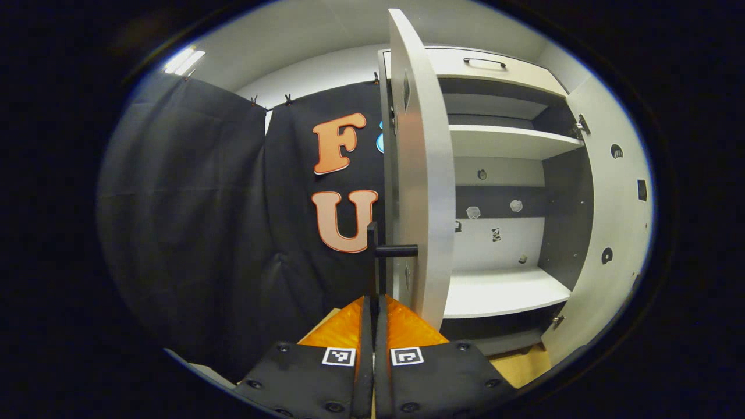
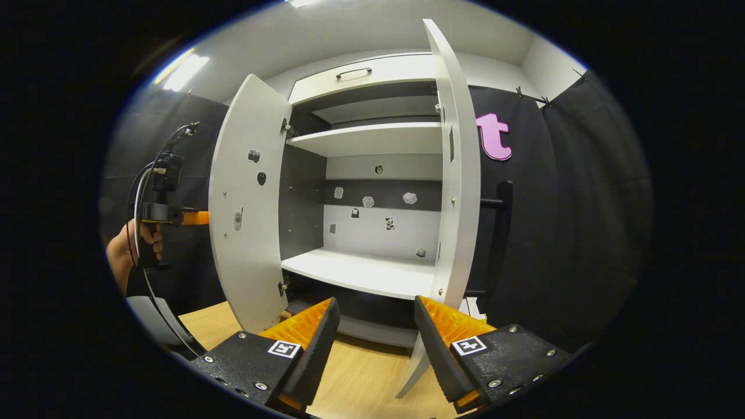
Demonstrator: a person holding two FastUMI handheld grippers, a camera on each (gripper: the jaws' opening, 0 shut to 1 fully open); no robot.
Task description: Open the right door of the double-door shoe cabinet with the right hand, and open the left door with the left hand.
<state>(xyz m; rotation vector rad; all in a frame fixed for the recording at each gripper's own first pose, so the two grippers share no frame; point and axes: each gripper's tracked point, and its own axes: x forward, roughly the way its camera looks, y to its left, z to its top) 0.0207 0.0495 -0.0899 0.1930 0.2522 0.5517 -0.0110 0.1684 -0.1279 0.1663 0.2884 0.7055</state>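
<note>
Left tongs' (image 1: 373,302) tips, pressed together, hiding the door handle's (image 1: 378,251) bar.

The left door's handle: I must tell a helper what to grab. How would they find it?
Find the white shoe cabinet with both doors open. On the outer face of the left door, about mid-height, is a dark vertical bar handle on short posts. The left claw is shut on it.

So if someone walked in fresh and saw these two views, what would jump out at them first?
Probably the white shoe cabinet standing wide open, its shelves bare, with the left door and right door both swung out. Next, in the left gripper view, the left gripper closed on the dark handle of the left door. The right gripper hangs open, low before the cabinet.
</note>
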